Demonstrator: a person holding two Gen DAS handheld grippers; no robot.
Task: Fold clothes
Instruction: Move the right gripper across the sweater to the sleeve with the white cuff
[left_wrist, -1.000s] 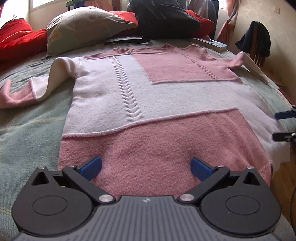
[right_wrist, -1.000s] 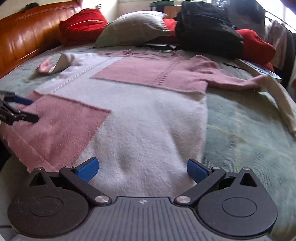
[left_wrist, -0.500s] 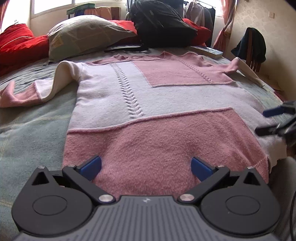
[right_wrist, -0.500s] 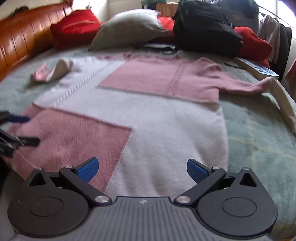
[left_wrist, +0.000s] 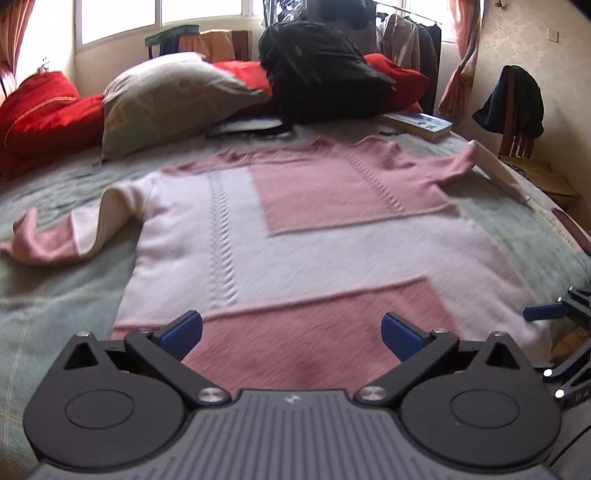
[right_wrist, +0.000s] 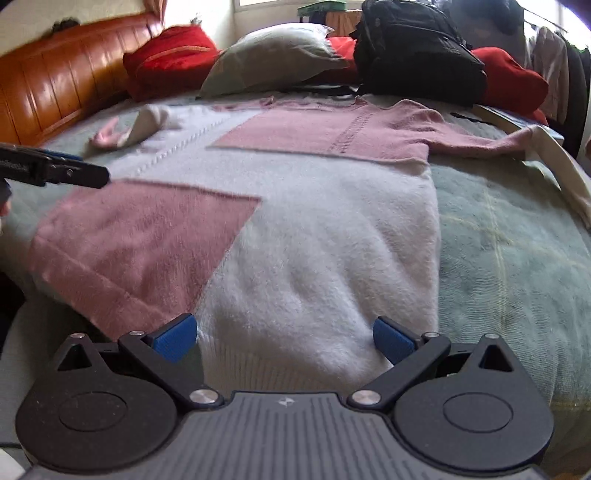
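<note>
A pink and white sweater lies flat and spread out on a bed covered in pale green cloth, its hem toward the cameras and its neckline at 12 o'clock. In the left wrist view the left gripper sits low over the pink panel at the hem, its blue fingertips wide apart with nothing between them. The left sleeve trails out toward 9 o'clock, folded back on itself with a pink cuff, and the right sleeve reaches toward 2 o'clock. At 3 o'clock in this view the right gripper shows at the bed's edge beside the sweater's corner. In the right wrist view the right gripper hovers over the white ribbed hem of the sweater, its blue fingertips also spread wide and clamped on nothing. The left gripper enters that view at 9 o'clock, above the pink panel; from this angle I cannot tell whether it touches the knit. At the head of the bed, toward 12 o'clock, rest a grey pillow, red cushions and a black backpack; a book lies just beside the backpack. A wooden headboard runs along 10 o'clock in the right wrist view. A chair with dark clothing draped over it stands off the bed at 2 o'clock.
</note>
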